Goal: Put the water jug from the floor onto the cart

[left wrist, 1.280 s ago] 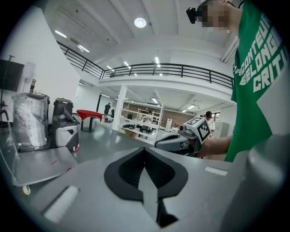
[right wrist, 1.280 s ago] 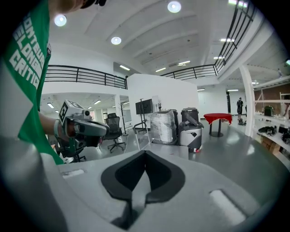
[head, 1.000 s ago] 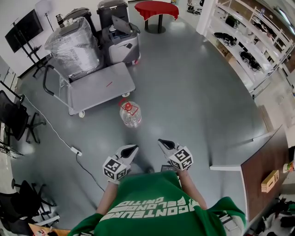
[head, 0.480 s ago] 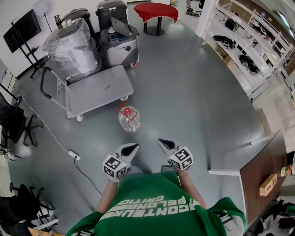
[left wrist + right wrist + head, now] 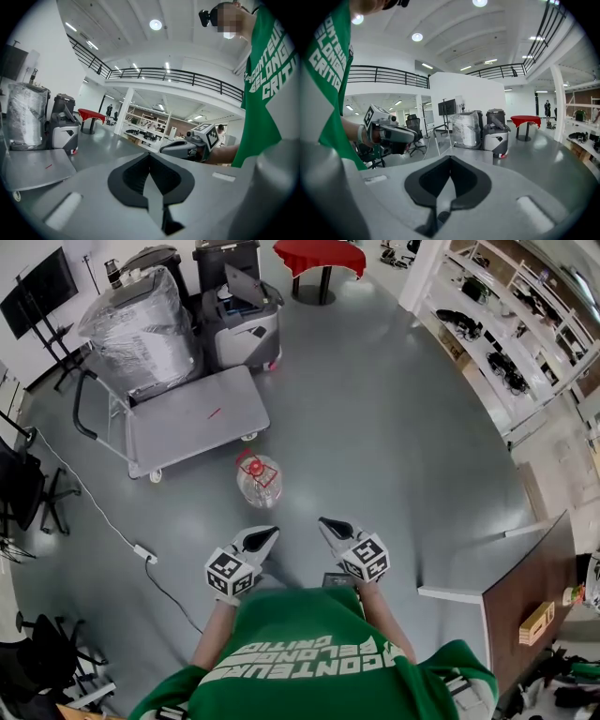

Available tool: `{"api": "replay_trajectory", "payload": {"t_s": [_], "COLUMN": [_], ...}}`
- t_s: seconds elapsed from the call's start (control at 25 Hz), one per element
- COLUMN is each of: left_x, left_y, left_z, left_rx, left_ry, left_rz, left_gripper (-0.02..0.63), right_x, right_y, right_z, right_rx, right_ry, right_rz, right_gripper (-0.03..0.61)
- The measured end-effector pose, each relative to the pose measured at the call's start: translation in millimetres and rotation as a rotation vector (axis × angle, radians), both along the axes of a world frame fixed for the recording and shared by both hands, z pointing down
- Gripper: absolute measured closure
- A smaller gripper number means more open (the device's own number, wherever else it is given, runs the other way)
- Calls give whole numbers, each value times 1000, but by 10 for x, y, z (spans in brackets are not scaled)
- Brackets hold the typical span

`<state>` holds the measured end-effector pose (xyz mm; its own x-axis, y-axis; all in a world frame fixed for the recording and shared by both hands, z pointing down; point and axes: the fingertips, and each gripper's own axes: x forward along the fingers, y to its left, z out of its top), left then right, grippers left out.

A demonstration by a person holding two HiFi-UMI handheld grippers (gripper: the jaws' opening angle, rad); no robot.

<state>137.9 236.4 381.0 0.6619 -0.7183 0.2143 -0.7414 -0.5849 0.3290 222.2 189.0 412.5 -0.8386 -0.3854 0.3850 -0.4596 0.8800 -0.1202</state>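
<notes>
The water jug [image 5: 260, 480] stood at 12 o'clock from the left gripper [image 5: 267, 535] and at 10 o'clock from the right gripper [image 5: 328, 524]; both were closed and empty.

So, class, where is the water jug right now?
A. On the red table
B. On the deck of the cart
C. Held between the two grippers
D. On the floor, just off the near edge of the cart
D: the water jug stands upright on the grey floor, just off the near edge of the cart, and nothing is holding it.
</notes>
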Motion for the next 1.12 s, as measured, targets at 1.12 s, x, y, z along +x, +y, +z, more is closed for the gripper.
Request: {"api": "replay_trajectory", "payload": {"t_s": [1.12], "left_x": [-1148], "left_y": [-973], "left_z": [-88], "left_rx": [5], "left_ry": [33], "left_rz": [-27], "left_gripper": [606], "right_x": [-1236], "right_y": [-951], "right_z": [-53], "right_rx": [8], "right_ry": [51], "right_rz": [-67], "right_gripper": [589]}}
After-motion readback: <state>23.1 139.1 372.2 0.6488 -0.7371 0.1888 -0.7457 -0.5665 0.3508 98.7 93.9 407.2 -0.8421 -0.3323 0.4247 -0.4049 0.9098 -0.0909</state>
